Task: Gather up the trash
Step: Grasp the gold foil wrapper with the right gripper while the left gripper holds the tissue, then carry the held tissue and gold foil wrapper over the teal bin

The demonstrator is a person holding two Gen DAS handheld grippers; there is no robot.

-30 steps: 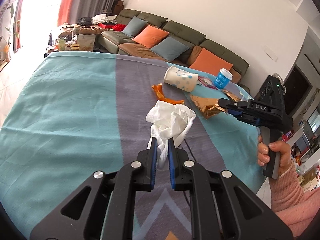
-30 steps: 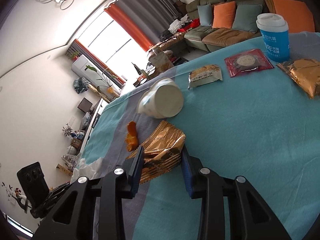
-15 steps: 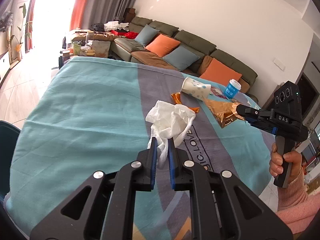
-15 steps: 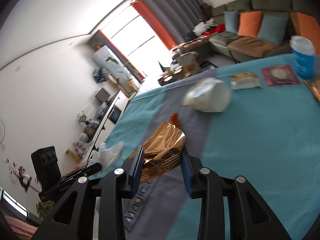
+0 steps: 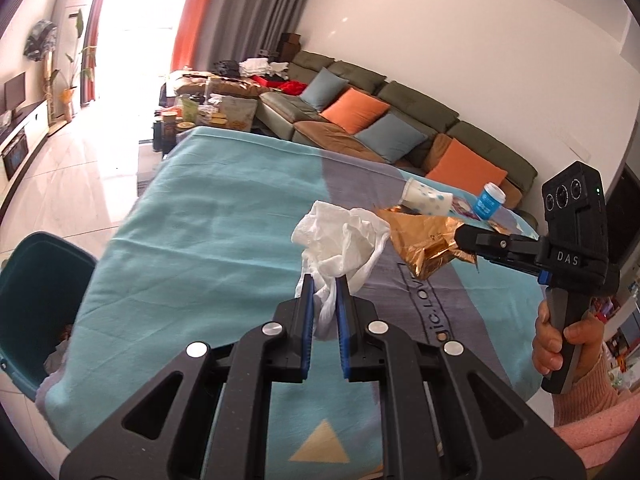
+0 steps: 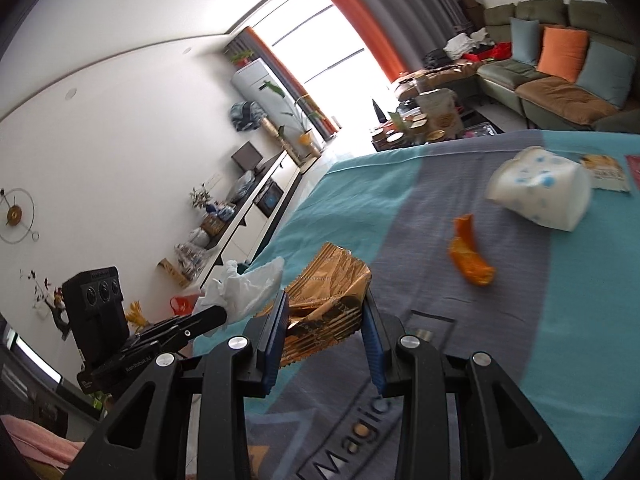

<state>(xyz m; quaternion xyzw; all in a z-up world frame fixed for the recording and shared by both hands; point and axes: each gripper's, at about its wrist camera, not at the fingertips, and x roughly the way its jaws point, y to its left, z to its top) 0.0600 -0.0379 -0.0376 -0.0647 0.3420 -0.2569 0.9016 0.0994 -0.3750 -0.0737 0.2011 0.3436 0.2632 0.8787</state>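
Observation:
My left gripper (image 5: 323, 280) is shut on a crumpled white tissue (image 5: 340, 240) and holds it above the teal and grey tablecloth (image 5: 208, 216). My right gripper (image 6: 326, 300) is shut on a crinkled gold foil wrapper (image 6: 328, 292); it also shows in the left wrist view (image 5: 424, 240), just right of the tissue. A dark teal trash bin (image 5: 36, 300) stands on the floor beyond the table's left edge. An orange peel (image 6: 470, 258) and a tipped white paper cup with blue dots (image 6: 540, 192) lie on the cloth.
A blue cup with a white lid (image 5: 488, 202) and flat snack packets (image 6: 604, 172) sit at the table's far side. A green sofa with orange and blue cushions (image 5: 380, 120) and a cluttered coffee table (image 5: 208, 112) stand beyond. A TV cabinet (image 6: 256, 216) lines the wall.
Both grippers have lifted and swung left with their loads, toward the table's left edge. The trash bin has come into the left wrist view. The wrapper now hangs close beside the tissue.

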